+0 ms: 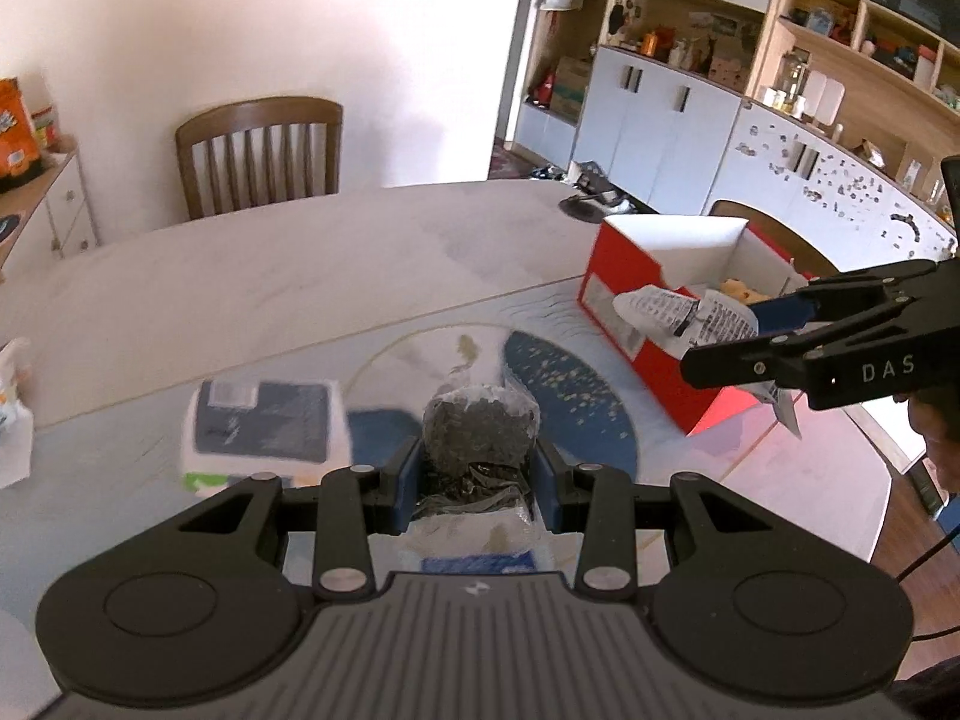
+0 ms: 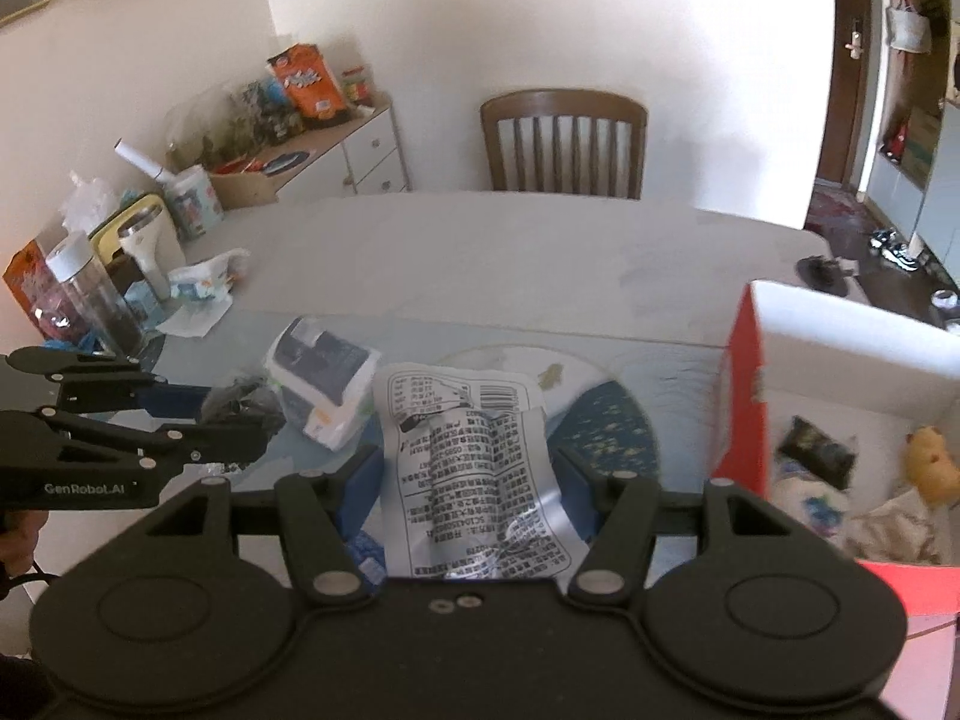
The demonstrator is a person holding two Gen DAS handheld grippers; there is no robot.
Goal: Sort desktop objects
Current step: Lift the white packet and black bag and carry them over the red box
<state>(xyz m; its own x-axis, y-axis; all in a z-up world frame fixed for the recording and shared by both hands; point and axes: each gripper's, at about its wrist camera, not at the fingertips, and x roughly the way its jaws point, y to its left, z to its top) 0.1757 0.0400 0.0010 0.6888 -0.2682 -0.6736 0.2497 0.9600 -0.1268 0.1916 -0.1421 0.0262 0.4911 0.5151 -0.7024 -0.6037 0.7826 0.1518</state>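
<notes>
Leftmost, the left tongs [image 1: 477, 483] are pinching a clear bag of dark bits [image 1: 480, 429] above the worktop [image 1: 300, 276], with a white-and-blue packet [image 1: 267, 426] lying just to its left on the glass. Further right, the right tongs [image 2: 474, 480] are gripping a white printed wrapper [image 2: 474, 468], holding it near the red box [image 1: 654, 324]. Inside that box, at the far right, a yellow plush toy [image 2: 933, 462] and a dark packet [image 2: 816, 450] are lying.

Tissue pack [image 1: 264, 426] motion-blurred, silver packet's [image 2: 474, 468] lower end behind claw body, red box [image 2: 840, 438] cut by edge
</notes>
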